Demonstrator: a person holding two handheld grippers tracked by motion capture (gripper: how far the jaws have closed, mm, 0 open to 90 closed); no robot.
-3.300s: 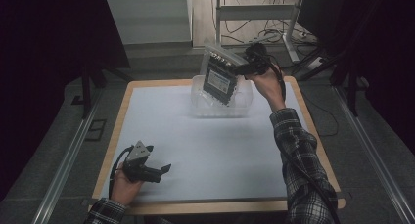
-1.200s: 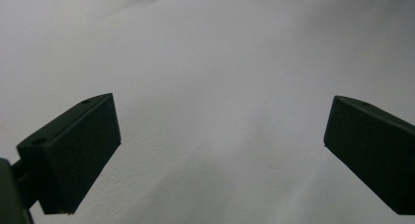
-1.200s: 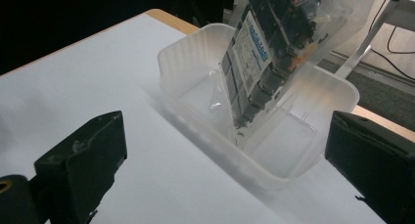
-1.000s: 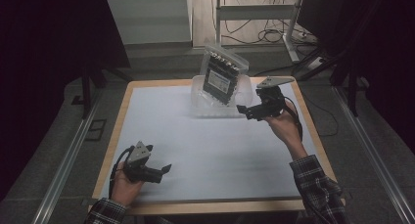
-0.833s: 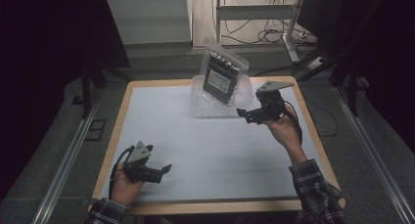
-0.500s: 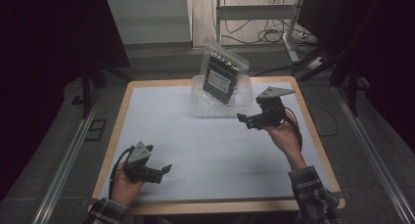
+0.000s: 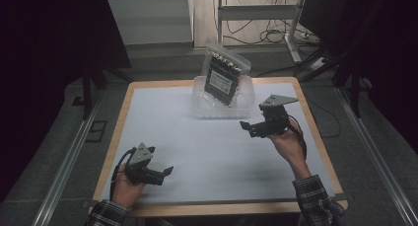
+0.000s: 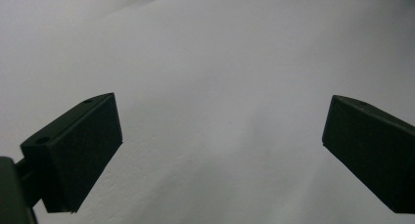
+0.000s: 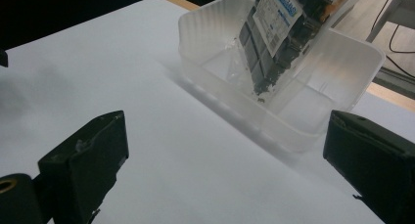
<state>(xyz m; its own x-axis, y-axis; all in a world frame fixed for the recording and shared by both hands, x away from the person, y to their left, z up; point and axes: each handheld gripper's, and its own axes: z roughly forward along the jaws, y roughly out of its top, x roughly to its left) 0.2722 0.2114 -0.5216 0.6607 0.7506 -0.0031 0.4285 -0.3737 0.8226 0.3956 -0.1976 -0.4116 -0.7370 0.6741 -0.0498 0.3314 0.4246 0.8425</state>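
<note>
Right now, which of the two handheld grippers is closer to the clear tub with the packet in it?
The right gripper, raised just beside the clear tub. The left gripper rests far off at the table's near edge.

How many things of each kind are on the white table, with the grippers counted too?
Clear plastic tub: 1
Clear plastic bag with dark contents, standing in the tub: 1
Black two-jaw grippers, left gripper and right gripper: 2
Total: 4

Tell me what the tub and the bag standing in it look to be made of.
Tub: looks like translucent, frosted plastic; the table shows faintly through its ribbed walls. Bag: apparently clear glossy plastic film, glinting and creased, with dark contents and a printed label visible through it.
</note>
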